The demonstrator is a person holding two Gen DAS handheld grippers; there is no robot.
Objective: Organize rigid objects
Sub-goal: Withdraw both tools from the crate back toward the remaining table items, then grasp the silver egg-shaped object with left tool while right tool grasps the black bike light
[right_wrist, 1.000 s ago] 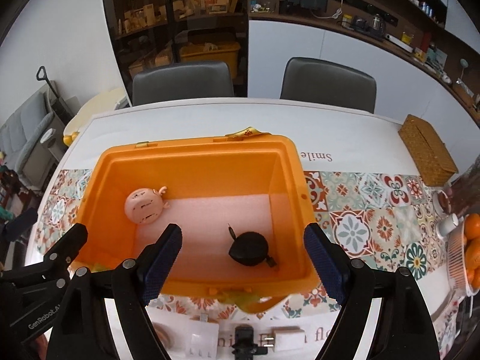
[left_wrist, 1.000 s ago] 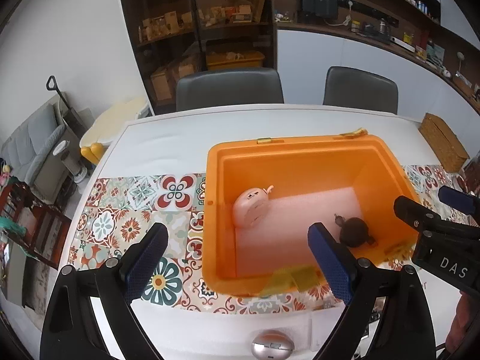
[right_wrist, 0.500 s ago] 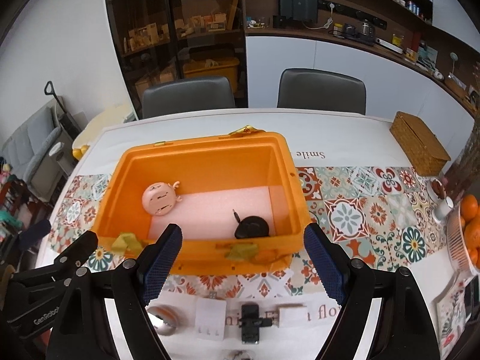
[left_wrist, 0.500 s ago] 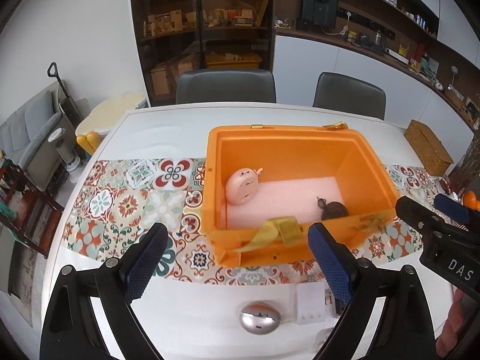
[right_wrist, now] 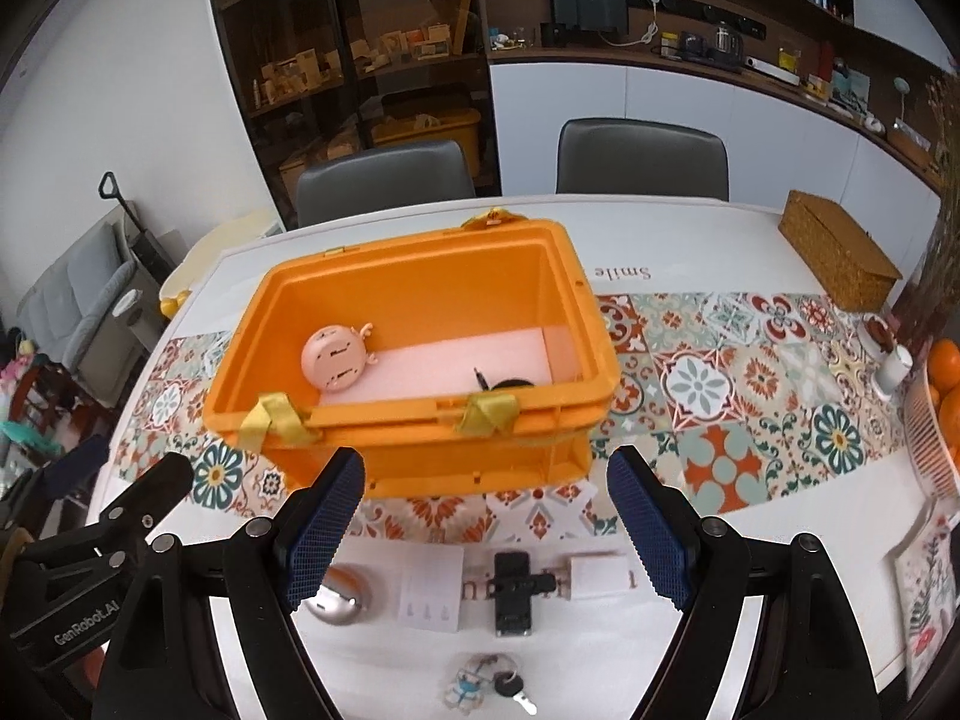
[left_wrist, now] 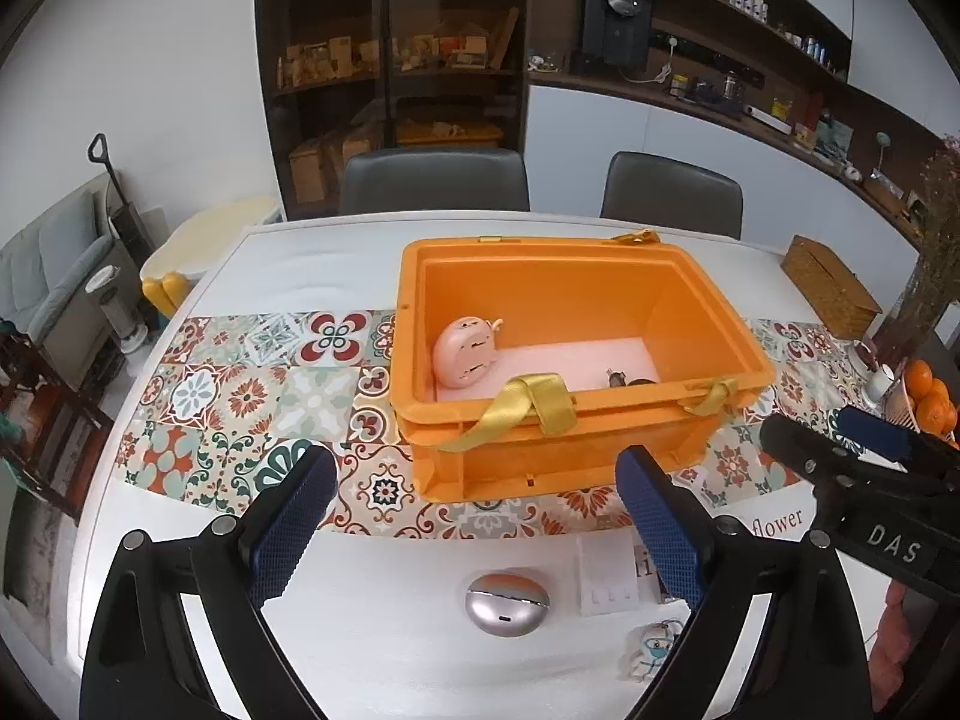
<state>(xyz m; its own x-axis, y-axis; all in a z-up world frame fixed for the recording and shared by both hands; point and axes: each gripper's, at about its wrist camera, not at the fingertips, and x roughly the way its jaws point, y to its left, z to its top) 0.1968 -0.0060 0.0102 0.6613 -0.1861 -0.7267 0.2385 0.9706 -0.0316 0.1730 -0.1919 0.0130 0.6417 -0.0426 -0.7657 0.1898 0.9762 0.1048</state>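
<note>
The left gripper [left_wrist: 474, 516] hangs over the near edge of the table [left_wrist: 288, 252], its blue pads [left_wrist: 288, 525] spread wide with nothing between them. Ahead of it sits the orange bin [left_wrist: 576, 456] on the tiled runner [left_wrist: 240, 396]. Inside the bin, a pink round toy [left_wrist: 467, 351] leans in the left near corner, and a dark round object [left_wrist: 624, 380] lies toward the right, mostly hidden by the near wall. Yellow straps [left_wrist: 522, 408] drape over that wall. In front of the bin, on the white tabletop, lie a silver oval case [left_wrist: 507, 603], a white card [left_wrist: 606, 576] just right of it, and a small figure keychain [left_wrist: 654, 651] nearer the camera. The right gripper [left_wrist: 852, 480] shows right of the bin. A wicker box [left_wrist: 831, 288] stands well to the bin's right.

From the right wrist, the right gripper [right_wrist: 480, 525] is likewise spread and empty, hovering before the bin [right_wrist: 456, 456]. The toy [right_wrist: 334, 357] rests in the bin's left part; the dark object [right_wrist: 510, 384] peeks over the near wall. In front of the bin lie, in a row, the silver case [right_wrist: 336, 600], the card [right_wrist: 432, 588], a black clip-like device [right_wrist: 513, 591] and a small white box [right_wrist: 594, 573]. Nearer still lies the keychain [right_wrist: 480, 684] with keys. The left gripper [right_wrist: 120, 516] shows left of the bin; from here I cannot tell how its jaws stand.
</note>
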